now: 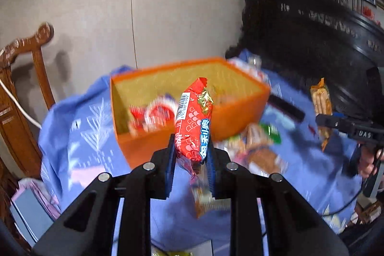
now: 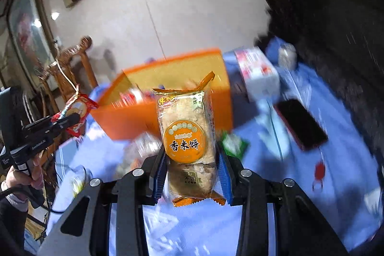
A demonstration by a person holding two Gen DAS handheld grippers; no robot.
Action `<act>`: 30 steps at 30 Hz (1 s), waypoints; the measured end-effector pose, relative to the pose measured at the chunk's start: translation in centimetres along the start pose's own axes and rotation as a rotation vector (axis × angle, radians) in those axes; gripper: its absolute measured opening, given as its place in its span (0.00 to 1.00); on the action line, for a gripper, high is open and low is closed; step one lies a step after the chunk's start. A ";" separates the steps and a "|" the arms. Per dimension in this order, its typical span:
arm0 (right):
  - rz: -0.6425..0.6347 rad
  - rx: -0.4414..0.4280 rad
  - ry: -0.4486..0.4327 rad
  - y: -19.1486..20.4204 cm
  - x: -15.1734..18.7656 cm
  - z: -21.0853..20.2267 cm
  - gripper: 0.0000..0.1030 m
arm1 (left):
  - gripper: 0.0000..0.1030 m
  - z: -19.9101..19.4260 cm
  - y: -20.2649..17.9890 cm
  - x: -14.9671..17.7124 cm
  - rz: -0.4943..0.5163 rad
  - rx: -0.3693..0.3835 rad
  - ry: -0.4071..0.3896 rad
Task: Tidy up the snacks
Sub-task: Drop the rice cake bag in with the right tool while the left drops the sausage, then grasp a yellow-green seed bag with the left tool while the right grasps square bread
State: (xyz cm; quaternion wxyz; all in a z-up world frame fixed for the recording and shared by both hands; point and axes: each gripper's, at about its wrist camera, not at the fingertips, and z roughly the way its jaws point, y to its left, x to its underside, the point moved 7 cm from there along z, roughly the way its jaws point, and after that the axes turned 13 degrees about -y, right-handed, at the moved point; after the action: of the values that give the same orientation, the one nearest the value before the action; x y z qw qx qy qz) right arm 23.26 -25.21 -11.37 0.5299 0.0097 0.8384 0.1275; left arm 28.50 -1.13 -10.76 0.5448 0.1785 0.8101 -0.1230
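Note:
My left gripper is shut on a red snack packet, held upright above the blue tablecloth. Just beyond it stands the orange box with several red and white packets inside. My right gripper is shut on an orange rice cracker packet, also lifted, with the orange box behind it. In the right wrist view the left gripper shows at the left with the red packet. In the left wrist view the right gripper holds the cracker packet at the right.
Loose snack packets lie on the cloth in front of the box. A dark phone and a white carton lie to the right. A carved wooden chair stands at the left, dark furniture at the right. A hand grips the left handle.

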 end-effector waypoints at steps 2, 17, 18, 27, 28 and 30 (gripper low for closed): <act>-0.013 -0.031 -0.042 1.1 -2.6 0.8 0.37 | 0.21 0.4 0.2 -1.9 0.000 -0.004 -0.023; 0.007 -0.013 -0.043 2.2 -6.2 5.0 0.97 | 0.96 1.1 2.4 -6.2 -0.082 -0.274 -0.091; 0.009 -0.012 -0.014 1.9 -4.7 4.9 0.97 | 0.96 0.5 2.3 -4.8 -0.076 -0.293 -0.069; 0.016 0.081 0.215 -1.0 6.7 6.4 0.97 | 0.96 -5.4 2.7 4.6 -0.121 -0.324 0.036; 0.003 0.090 0.229 -1.0 7.4 6.9 0.96 | 0.96 -6.1 3.0 5.3 -0.126 -0.326 0.039; -0.006 0.091 0.252 -0.8 8.2 7.7 0.95 | 0.96 -7.2 3.9 7.1 -0.139 -0.342 0.057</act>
State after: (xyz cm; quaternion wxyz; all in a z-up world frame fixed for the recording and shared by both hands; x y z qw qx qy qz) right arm 26.58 -23.16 -21.92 0.4196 0.0149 0.9033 0.0880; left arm 21.66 6.37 -14.67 0.5343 0.0303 0.8446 -0.0156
